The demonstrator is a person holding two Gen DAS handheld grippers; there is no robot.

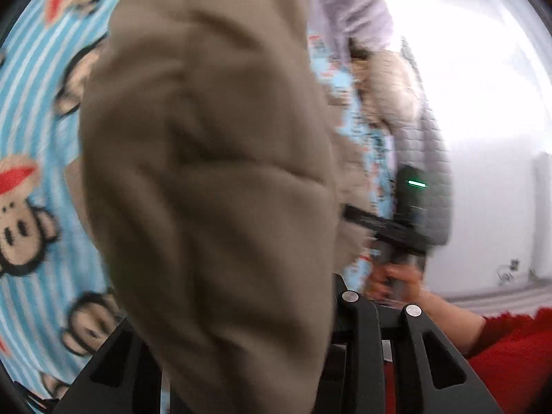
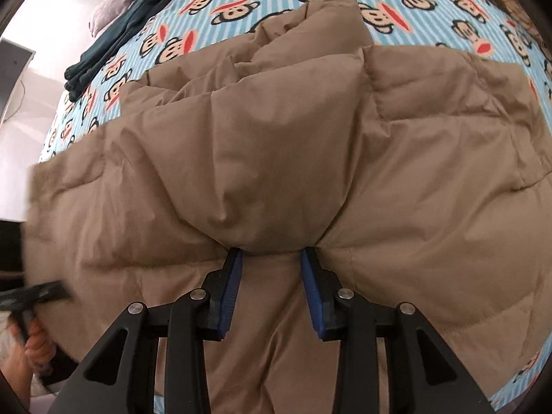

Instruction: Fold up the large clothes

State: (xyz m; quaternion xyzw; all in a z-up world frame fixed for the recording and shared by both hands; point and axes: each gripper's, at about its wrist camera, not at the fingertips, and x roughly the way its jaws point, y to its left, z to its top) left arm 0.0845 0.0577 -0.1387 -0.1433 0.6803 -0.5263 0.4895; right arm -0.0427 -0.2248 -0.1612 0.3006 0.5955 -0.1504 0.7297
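My right gripper [image 2: 272, 253] pinches a puffy fold of the tan coat [image 2: 276, 158] between its blue-padded fingers [image 2: 230, 289], low in the centre of the right view. The coat spreads over the bed [image 2: 220, 3], which wears a blue-striped monkey-print sheet. At the upper left of that view a dark folded garment [image 2: 127, 34] lies on the sheet beside a lilac quilt [image 2: 114, 10]; pale floor and wall show past the bed's left edge.

In the left view the coat hangs blurred across the middle and hides my left gripper's [image 1: 241, 362] fingers, so I cannot tell their state. To the right sit a bright white wall [image 1: 483, 138], a grey quilted garment [image 1: 434, 158] and my red sleeve [image 1: 510, 348].
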